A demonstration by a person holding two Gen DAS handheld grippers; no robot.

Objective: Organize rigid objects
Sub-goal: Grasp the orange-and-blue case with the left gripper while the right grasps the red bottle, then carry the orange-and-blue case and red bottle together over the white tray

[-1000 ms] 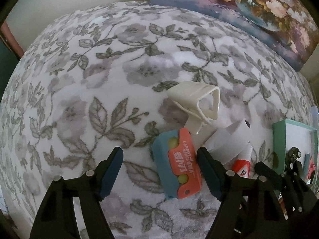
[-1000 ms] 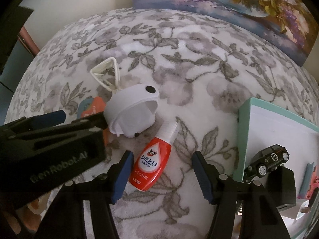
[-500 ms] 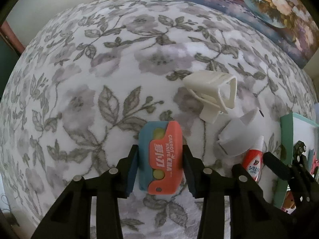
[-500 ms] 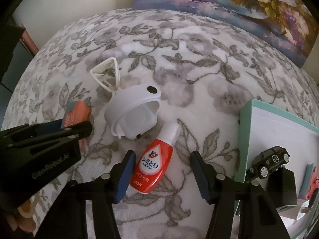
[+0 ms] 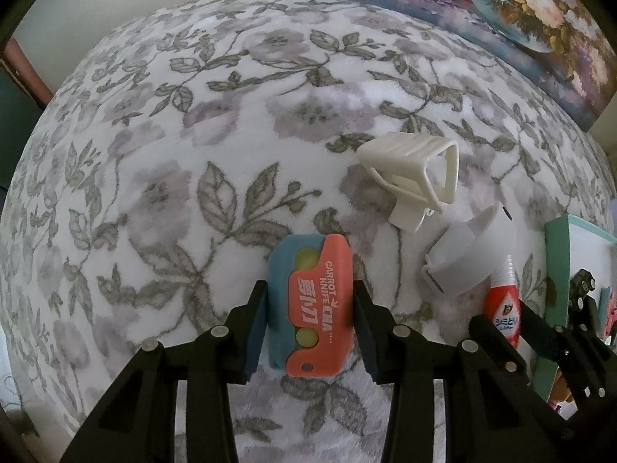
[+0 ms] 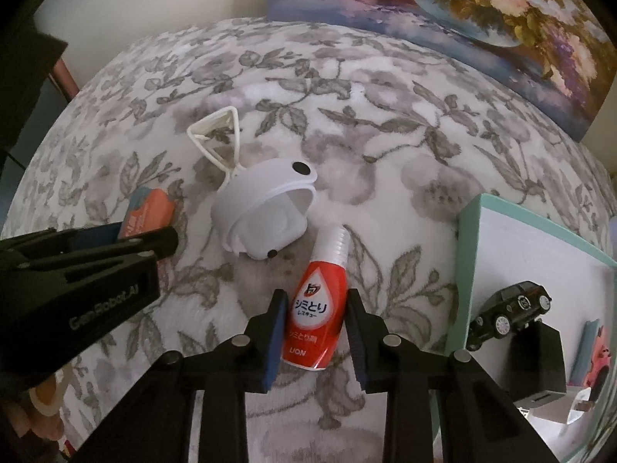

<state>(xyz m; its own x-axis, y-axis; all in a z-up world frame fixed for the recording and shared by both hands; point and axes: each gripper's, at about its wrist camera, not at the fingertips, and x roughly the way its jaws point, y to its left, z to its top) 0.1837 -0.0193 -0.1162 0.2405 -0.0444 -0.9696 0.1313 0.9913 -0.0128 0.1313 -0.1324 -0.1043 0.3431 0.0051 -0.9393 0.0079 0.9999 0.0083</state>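
Pointing steeply down: left hand-held gripper (image 5: 310,318) clamping carrot knife (image 5: 312,305), right (image 6: 314,328) clamping red bottle (image 6: 318,320).

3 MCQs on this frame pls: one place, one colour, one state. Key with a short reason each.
1. Where does the toy car sit?
A. in the teal-rimmed box
B. on the floral cloth
C. on the painting

2. What colour is the body of the small bottle?
A. green
B. red
C. black

3. What is the left gripper shut on?
A. the white clip
B. nothing
C. the carrot knife card

Key:
1 A, the car stands inside the box's rim.
2 B, red body with a white neck, between the right gripper's pads.
3 C, both pads press the card's sides; the clip lies apart, farther off.
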